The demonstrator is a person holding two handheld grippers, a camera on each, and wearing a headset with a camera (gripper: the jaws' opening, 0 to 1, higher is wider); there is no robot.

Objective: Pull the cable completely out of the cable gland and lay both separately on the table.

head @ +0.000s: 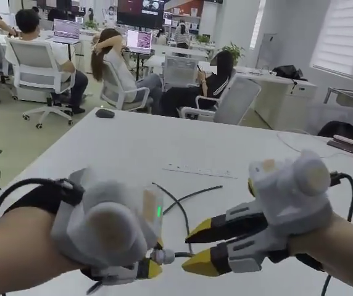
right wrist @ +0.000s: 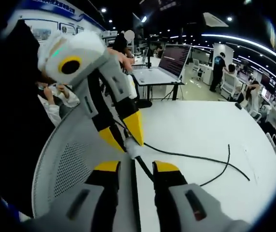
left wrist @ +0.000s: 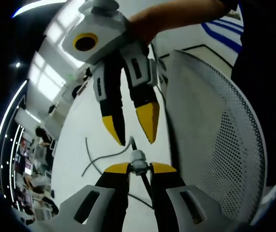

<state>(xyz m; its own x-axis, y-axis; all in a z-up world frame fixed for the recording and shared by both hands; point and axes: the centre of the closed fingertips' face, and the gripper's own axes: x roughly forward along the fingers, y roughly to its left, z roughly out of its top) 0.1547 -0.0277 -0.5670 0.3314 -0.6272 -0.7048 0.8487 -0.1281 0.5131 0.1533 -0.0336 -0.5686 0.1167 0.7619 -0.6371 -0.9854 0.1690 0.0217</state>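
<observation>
Right gripper (right wrist: 137,167), jaws apart, with the black cable (right wrist: 186,155) passing between its yellow tips. Left gripper (right wrist: 124,134), entering from the upper left, pinches the white gland (right wrist: 132,150) just ahead. The cable trails rightward over the white table (right wrist: 200,128). A mesh chair (right wrist: 63,166) stands at left.

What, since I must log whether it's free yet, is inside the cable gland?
The black cable enters the cable gland, held in the left hand-held gripper, and leaves its other end. The stretch inside is hidden by the gland's body.
</observation>
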